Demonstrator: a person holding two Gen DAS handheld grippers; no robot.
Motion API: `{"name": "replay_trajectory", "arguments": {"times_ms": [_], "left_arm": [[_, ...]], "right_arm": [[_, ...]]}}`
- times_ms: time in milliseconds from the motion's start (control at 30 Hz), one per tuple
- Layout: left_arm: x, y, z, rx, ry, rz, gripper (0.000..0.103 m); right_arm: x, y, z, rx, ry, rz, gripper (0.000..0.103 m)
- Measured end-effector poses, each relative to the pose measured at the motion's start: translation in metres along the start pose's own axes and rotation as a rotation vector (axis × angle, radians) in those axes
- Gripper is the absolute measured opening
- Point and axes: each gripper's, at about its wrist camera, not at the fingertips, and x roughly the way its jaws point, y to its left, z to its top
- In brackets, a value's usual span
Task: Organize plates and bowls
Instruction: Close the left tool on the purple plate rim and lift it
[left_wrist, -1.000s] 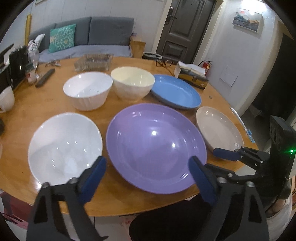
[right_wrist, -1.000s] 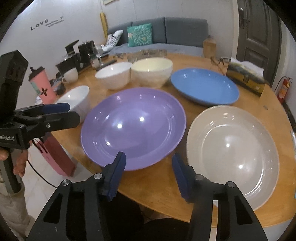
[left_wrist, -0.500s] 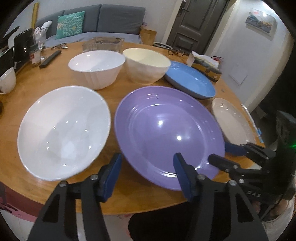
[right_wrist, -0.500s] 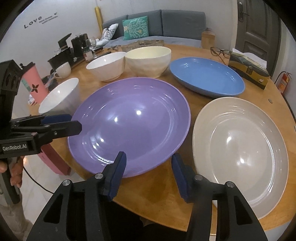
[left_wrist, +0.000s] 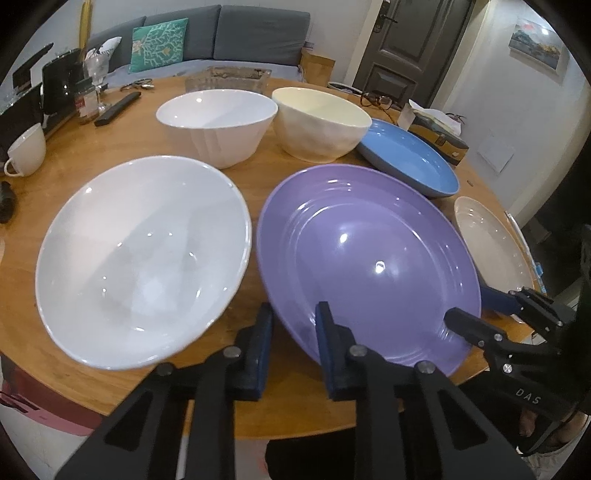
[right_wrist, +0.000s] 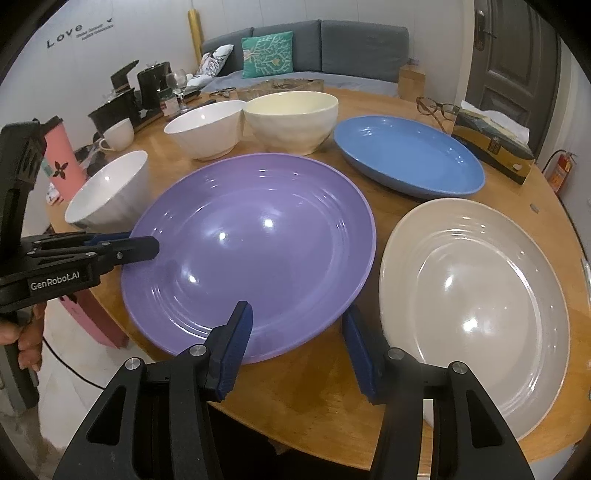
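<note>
Left wrist: left hand-held gripper clamped on purple plate rim.

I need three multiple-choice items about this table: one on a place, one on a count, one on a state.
1. Beside the purple plate, on the side of the right gripper, lies: A a red tray; B the beige plate; C a pan.
2. Bowls on the table: A one; B three; C six.
3. The left gripper is: A wide open; B shut on a spoon; C shut on the purple plate.
Key: B, the beige plate lies there; B, near white bowl, far white bowl, cream bowl; C, it pinches the plate's rim.
</note>
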Motion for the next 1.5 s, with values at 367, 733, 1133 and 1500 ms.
{"name": "replay_trajectory", "arguments": {"times_ms": [367, 733, 1133, 1500], "left_arm": [[-0.02, -0.021, 0.009, 0.043, -0.049, -0.035, 0.02], [-0.003, 0.001, 0.007, -0.015, -0.017, -0.029, 0.02], [0.013, -0.005, 0.017, 0.01, -0.015, -0.017, 0.02], [0.02, -0.005, 0.016, 0.043, -0.001, 0.006, 0.017]], "right_arm": [[-0.022, 0.027, 0.006, -0.09, -0.057, 0.041, 0.018], [-0.025, -0.013, -0.003, 0.032, -0.053, 0.03, 0.025], [-0.018, -0.025, -0.004, 0.059, -0.029, -0.035, 0.028], [-0.003, -0.017, 0.002, 0.02, -0.001, -0.086, 0.028]]}}
